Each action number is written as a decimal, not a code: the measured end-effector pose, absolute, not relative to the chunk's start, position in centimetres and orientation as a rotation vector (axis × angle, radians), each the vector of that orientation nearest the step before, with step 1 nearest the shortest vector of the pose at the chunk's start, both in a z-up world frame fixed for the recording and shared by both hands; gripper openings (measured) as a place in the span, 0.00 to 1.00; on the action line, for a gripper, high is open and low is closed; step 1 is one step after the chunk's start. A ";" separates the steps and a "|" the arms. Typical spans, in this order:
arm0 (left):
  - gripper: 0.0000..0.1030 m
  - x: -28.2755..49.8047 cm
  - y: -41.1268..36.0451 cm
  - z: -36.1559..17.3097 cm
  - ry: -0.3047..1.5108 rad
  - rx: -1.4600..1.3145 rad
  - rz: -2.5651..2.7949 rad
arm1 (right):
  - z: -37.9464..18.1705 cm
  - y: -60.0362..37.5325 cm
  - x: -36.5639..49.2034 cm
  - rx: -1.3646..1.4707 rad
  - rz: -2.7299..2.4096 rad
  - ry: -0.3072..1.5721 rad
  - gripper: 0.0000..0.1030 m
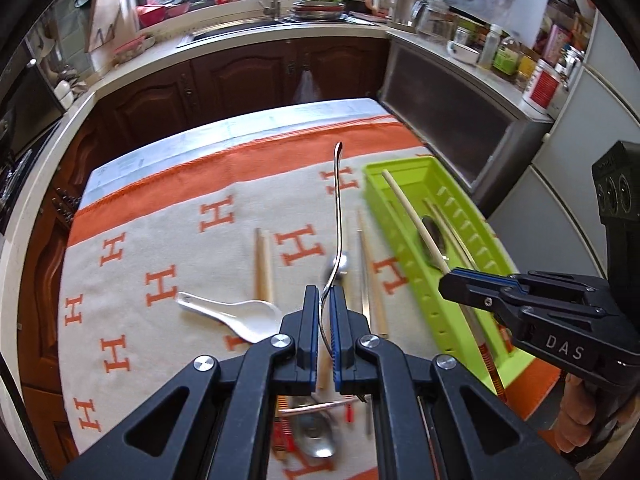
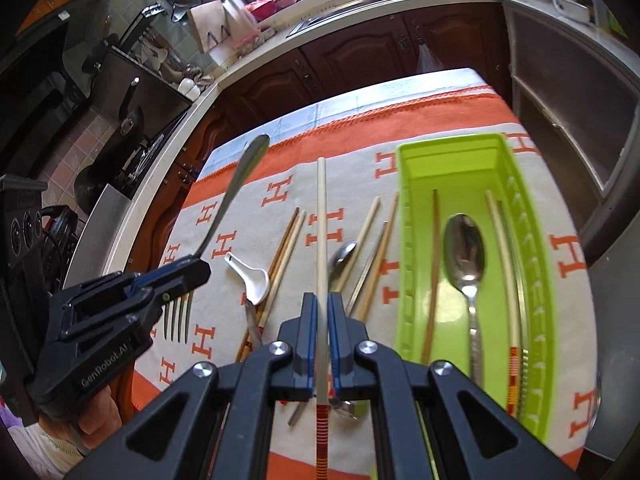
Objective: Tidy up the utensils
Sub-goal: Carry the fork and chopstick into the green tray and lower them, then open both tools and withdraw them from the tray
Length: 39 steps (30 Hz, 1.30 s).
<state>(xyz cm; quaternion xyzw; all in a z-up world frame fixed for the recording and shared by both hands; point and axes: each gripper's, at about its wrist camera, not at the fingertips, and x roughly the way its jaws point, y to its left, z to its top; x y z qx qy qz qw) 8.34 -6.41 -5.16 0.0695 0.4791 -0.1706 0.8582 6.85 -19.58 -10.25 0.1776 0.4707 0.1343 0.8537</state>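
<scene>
My left gripper [image 1: 325, 296] is shut on a steel fork [image 1: 338, 216], held above the cloth with its handle pointing away; the fork also shows in the right wrist view [image 2: 236, 188], tines down. My right gripper [image 2: 321, 300] is shut on a pale chopstick [image 2: 321, 232] with a red-striped end, left of the green tray [image 2: 404, 264]. In the left wrist view the right gripper [image 1: 454, 280] holds the chopstick [image 1: 412, 216] over the tray [image 1: 400, 240]. The tray holds a steel spoon [image 2: 464, 252] and chopsticks [image 2: 432, 272].
On the orange and beige H-pattern cloth [image 2: 568, 256] lie a white ceramic spoon [image 2: 256, 280], several loose chopsticks [image 2: 288, 248] and a steel spoon [image 2: 340, 260]. Another spoon [image 1: 316, 436] lies near the front. Dark wood cabinets [image 1: 240, 80] and a counter with a sink stand behind.
</scene>
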 end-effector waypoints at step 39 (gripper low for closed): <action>0.42 9.2 -17.7 -10.0 1.127 0.142 -0.461 | -15.3 -28.9 10.0 0.328 0.056 1.077 0.06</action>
